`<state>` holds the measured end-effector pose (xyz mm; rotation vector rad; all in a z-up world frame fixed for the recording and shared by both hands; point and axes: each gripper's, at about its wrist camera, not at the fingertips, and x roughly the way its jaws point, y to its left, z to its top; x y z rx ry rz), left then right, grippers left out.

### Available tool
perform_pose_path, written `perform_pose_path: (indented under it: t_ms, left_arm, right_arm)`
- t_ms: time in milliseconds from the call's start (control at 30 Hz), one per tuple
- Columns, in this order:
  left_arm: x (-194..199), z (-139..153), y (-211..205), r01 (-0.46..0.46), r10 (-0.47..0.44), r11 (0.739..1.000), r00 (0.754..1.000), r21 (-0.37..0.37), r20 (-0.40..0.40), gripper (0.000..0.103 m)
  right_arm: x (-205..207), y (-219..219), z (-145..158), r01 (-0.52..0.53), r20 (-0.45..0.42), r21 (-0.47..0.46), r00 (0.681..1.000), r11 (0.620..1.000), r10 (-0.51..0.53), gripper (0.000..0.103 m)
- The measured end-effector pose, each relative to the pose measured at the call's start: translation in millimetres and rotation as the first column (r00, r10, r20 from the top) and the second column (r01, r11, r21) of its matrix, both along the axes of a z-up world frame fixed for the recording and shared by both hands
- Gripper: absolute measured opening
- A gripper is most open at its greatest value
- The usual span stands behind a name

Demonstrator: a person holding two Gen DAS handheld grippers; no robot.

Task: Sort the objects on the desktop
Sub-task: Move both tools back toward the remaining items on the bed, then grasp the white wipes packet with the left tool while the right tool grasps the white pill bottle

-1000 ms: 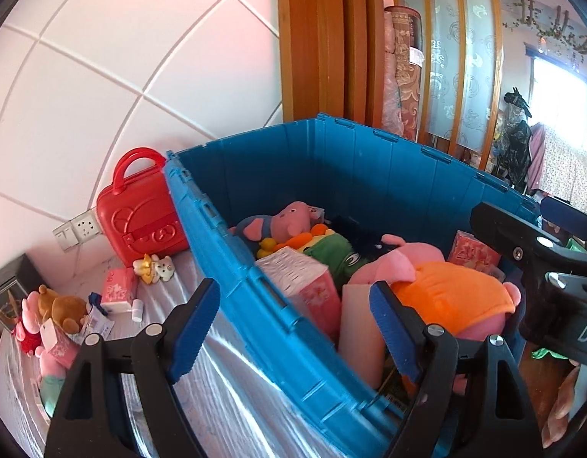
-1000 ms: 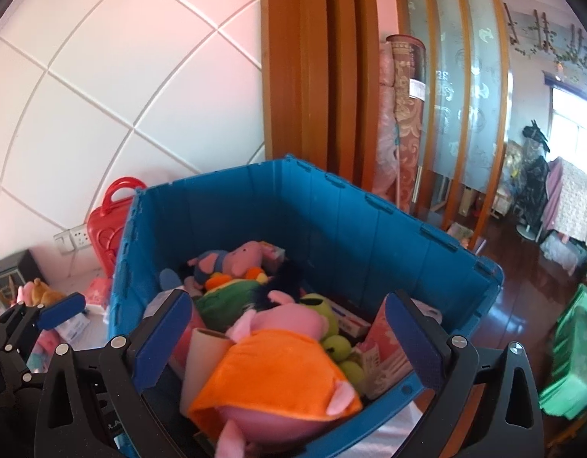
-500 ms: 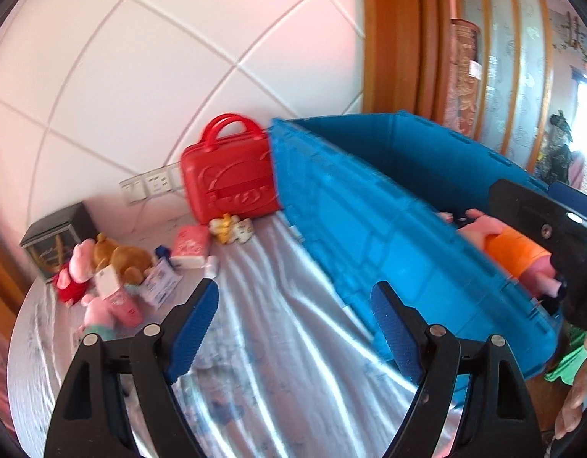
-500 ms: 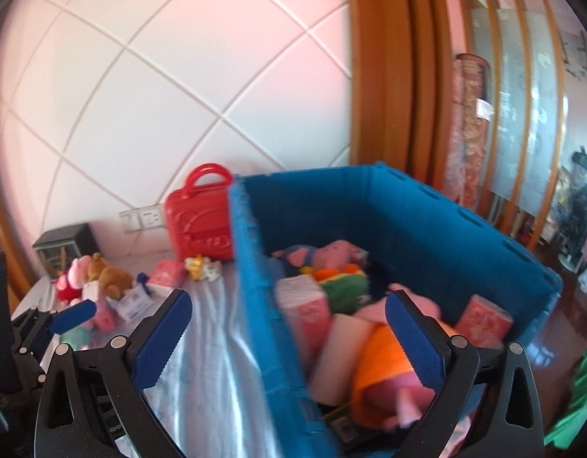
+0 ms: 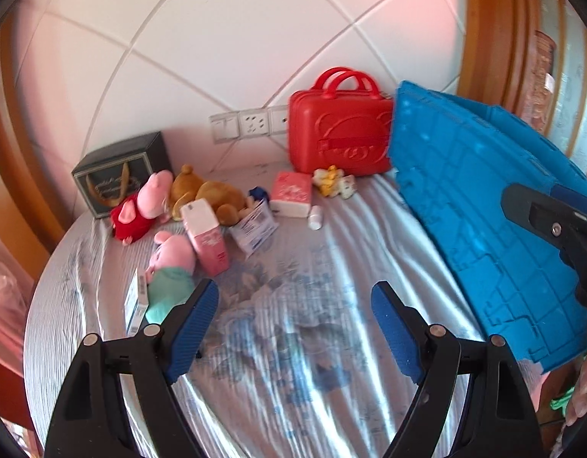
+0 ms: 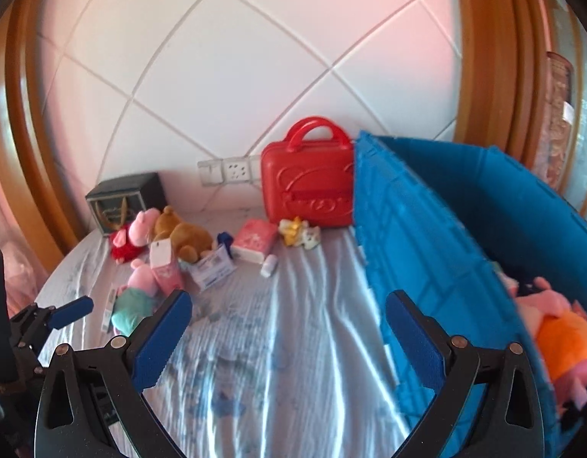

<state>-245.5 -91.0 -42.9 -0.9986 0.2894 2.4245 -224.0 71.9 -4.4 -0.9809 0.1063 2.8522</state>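
Two handheld grippers hang above a round table covered with a pale striped cloth printed with blue flowers point(image 5: 293, 343); the left gripper point(image 5: 295, 328) has its blue-padded jaws spread wide with nothing between them, and the right gripper point(image 6: 289, 337) is likewise spread and empty. Toward the far left of the cloth lies a loose cluster of small things: a pink pig plush in a red dress point(image 5: 139, 206) leans near a dark square gift box with gold lettering point(image 5: 120, 173), a brown teddy bear point(image 5: 207, 194) lies on its side just beside the pig, and a second pink pig plush in a green outfit point(image 5: 169, 267) lies nearer the left gripper, touching a tall pink-and-white carton point(image 5: 205, 234). A white and blue printed paper box point(image 5: 253, 229) sits by the bear, a pink tissue packet point(image 5: 291, 192) lies beyond it, and a small white bottle point(image 5: 315, 218) lies just beside the packet. A tiny yellow-and-white toy figure point(image 5: 333, 185) rests against the foot of a red plastic toy suitcase with a handle point(image 5: 339, 133), which stands upright at the tiled wall. To the right stands a large blue plastic crate point(image 6: 427, 236); inside it a pink pig plush in an orange dress point(image 6: 560, 328) is visible.
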Motion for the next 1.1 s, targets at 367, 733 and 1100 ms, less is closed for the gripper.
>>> perform_pose_path:
  t_ms: [367,733,1100]
  left_arm:
    - [-98,-70,17,-0.024,0.026,1.000,0.986,-0.011,0.168,0.082]
    - [-223,-156,69,-0.010,0.032,0.995,0.974,-0.100,0.223,0.082]
    - [-288,-225,110,0.075,-0.015,0.982,0.947,-0.175,0.320,0.082]
  right_arm:
    - [-101,0,-72,-0.012,0.164,-0.025,0.986,1.000,0.016,0.103]
    - [-220,43,-188,0.067,0.379,-0.093,0.925,0.993,-0.027,0.103]
    - [-305,34,-247,0.033,0.417,-0.101,0.909,0.994,0.012,0.102]
